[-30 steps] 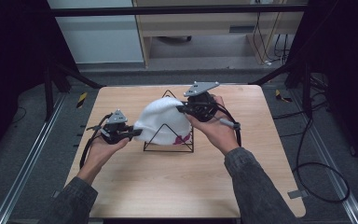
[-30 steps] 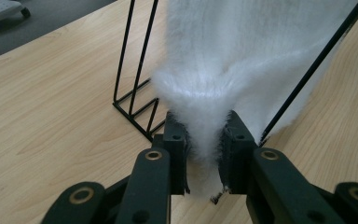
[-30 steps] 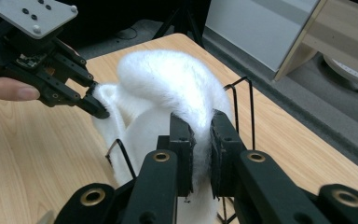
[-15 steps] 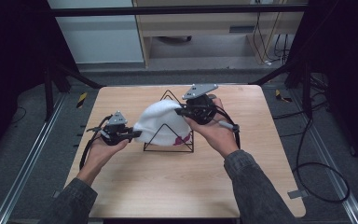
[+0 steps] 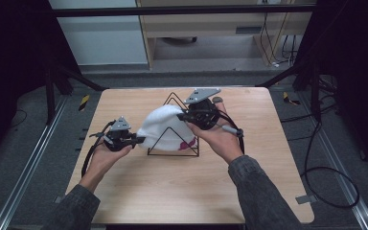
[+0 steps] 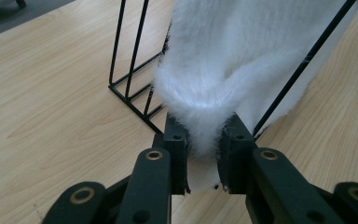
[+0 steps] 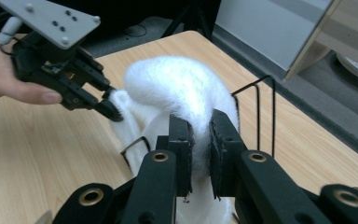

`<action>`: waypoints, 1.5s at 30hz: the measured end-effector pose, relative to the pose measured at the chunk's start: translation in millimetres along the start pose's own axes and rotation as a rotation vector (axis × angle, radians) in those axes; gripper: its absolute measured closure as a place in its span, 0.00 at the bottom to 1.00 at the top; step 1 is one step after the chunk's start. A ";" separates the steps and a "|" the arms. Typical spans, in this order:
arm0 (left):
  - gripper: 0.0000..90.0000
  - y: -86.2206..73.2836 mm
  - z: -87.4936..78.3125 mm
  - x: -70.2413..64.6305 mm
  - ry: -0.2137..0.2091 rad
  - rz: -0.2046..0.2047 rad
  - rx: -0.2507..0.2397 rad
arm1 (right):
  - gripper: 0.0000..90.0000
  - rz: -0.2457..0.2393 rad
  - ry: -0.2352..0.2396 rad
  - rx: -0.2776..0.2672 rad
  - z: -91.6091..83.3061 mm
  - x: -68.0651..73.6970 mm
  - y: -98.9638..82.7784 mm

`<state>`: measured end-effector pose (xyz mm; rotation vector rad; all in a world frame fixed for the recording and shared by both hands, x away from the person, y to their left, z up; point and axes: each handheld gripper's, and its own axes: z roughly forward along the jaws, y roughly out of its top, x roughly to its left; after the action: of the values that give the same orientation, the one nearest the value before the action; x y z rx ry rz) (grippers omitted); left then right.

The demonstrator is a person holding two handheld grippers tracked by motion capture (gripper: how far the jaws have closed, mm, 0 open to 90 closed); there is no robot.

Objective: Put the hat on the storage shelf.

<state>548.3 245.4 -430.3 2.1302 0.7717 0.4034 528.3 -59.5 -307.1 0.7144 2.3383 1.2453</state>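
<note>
A white fluffy hat (image 5: pixel 165 127) with a pink mark near its rim hangs over a black wire triangle stand (image 5: pixel 172 155) at the table's middle. My left gripper (image 5: pixel 139 140) is shut on the hat's left edge, with the fur pinched between its jaws (image 6: pixel 204 144) and the stand's wires (image 6: pixel 134 108) just behind. On the hat's upper right side, my right gripper (image 5: pixel 182 116) is shut on a fold of the fabric (image 7: pixel 200 135). In the right gripper view, the hat (image 7: pixel 177 84) is stretched toward the left gripper (image 7: pixel 107 109), and the stand's wire (image 7: pixel 274 116) is at the right.
The wooden table (image 5: pixel 172 191) has bare surface in front of the stand and on both sides. Beyond its far edge are a shelf unit (image 5: pixel 211 28) and cables on the floor. A cable trails from each gripper.
My right gripper has sunk slightly with the hat's right side. The left gripper has held still. Both keep their grip on the hat.
</note>
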 end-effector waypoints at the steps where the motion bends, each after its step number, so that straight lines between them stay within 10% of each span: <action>1: 0.84 -1.5 1.5 0.0 -0.004 0.000 0.004 | 0.90 -0.005 -0.001 0.006 0.7 0.7 0.1; 45: 0.83 -23.7 13.6 1.5 -0.022 -0.026 0.050 | 0.74 -0.004 0.006 0.100 16.5 10.9 -13.6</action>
<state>547.4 249.7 -457.3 2.1646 0.8043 0.3501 525.4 -48.8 -328.4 0.7384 2.4193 1.1366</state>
